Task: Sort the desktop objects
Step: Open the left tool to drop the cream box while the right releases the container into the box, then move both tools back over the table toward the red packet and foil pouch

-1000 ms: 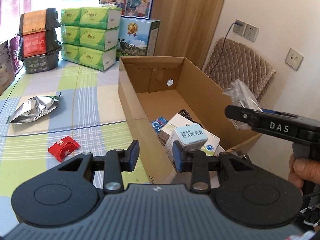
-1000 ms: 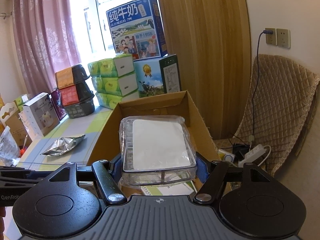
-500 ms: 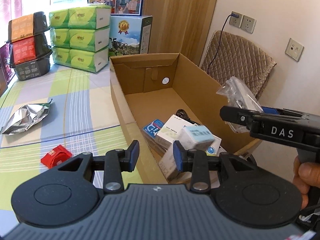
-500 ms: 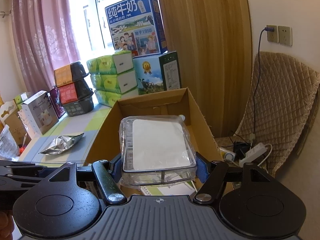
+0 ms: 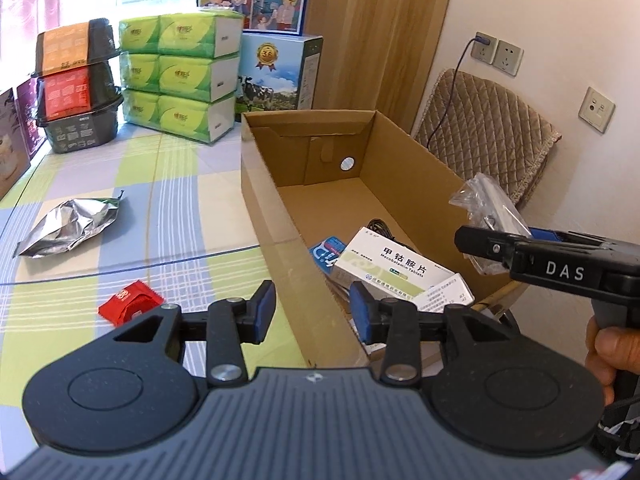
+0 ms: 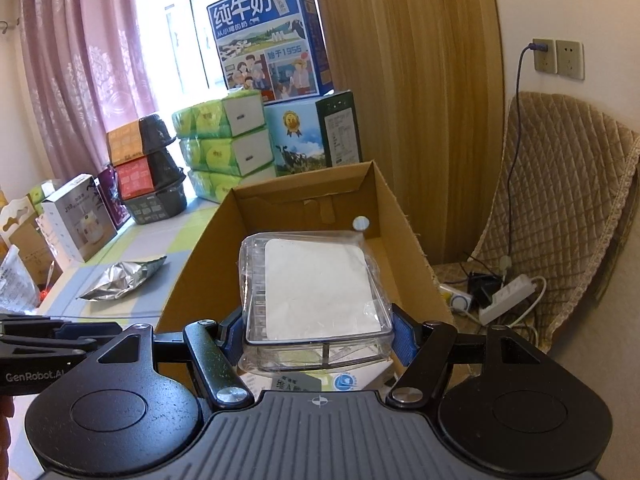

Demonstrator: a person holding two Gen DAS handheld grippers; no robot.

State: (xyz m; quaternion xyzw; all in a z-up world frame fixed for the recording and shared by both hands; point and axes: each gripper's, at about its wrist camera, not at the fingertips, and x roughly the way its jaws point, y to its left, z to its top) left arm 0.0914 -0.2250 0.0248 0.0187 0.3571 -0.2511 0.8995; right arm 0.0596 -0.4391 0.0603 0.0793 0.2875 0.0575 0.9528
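Checked yellow-and-blue cloth covers the table [image 5: 176,208] in the left wrist view, with a cardboard box [image 5: 272,216] standing open at its right edge. The left gripper [image 5: 313,312] hangs over the box's near wall with its blue-padded fingers [image 5: 264,308] apart and nothing between them. Inside the box, a white medicine carton [image 5: 384,268] lies on other packets; what sits beneath it is mostly hidden by the gripper body and the box wall. A red sachet [image 5: 130,302] and a crumpled foil bag [image 5: 70,228] lie on the cloth, well apart from the fingers. At the right, the right gripper [image 5: 480,240] reaches in from the side, a hand [image 5: 608,352] cut off by the frame edge, with a clear plastic case [image 5: 488,208] sticking up from its tip; its fingers cannot be made out here.

Pink curtains and stacked green tissue packs [image 6: 228,148] fill the background of the right wrist view. The right gripper [image 6: 318,334] is clamped on the clear plastic case [image 6: 316,288], one blue pad against each side, the case lying flat and jutting forward over the cardboard box [image 6: 200,264]. The case blocks most of the box floor; only bits of cartons show under it, their print too cut off to read.
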